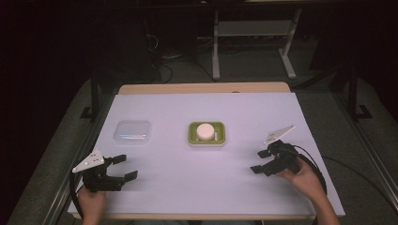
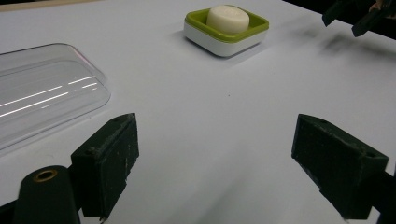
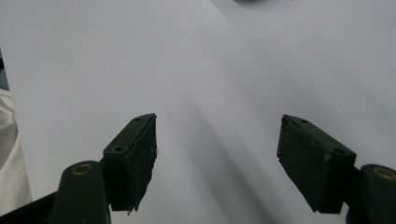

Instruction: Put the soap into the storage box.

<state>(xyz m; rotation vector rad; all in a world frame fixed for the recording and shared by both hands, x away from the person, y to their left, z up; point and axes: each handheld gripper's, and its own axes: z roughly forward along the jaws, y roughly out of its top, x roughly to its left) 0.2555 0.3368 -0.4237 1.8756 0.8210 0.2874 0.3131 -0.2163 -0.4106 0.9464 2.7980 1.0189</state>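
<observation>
A big white sheet [image 1: 187, 178] covers the table. A strip of wooden tabletop [image 1: 202, 88] peeks out at the far edge. Behind the table the floor [image 1: 244, 70] is grey and the room is dark. A white metal frame [image 1: 253, 33] stands back there on two legs. Black cables [image 1: 164, 61] lie curled on the floor near it.
</observation>
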